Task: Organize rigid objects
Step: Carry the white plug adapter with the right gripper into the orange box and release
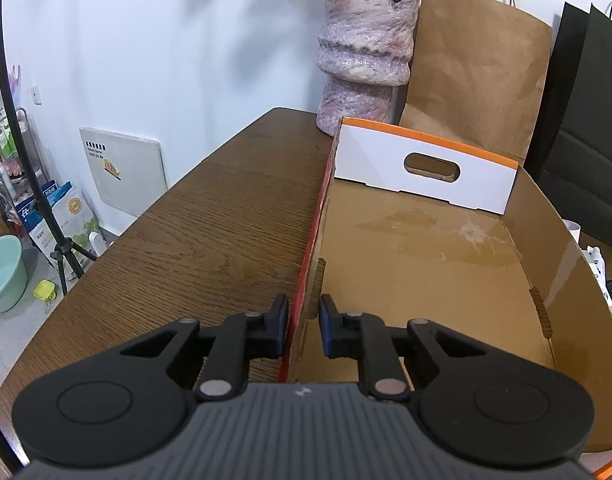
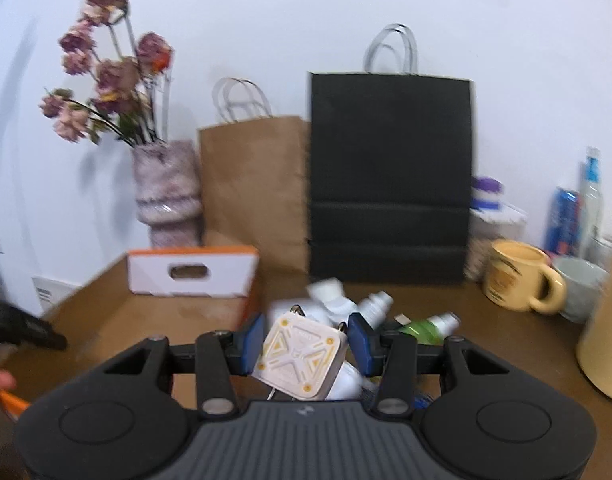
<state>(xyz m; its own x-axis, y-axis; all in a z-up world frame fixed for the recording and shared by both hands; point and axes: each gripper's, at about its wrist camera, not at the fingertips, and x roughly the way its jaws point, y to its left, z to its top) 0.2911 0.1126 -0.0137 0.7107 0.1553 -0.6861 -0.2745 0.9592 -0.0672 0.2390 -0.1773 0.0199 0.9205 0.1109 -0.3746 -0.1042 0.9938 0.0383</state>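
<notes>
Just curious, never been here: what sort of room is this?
Probably a lived-in home room: a brown wooden table with a pink mottled vase of dried flowers, a yellow ceramic mug, and paper shopping bags.

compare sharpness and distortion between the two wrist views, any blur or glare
Left wrist view: sharp, wood grain on the table crisp; fisheye bends the cardboard box wall and the tripod pole; small glare on the vase. Right wrist view: motion-smeared, black bag edges and yellow mug soft; dark vignette in the corners.
</notes>
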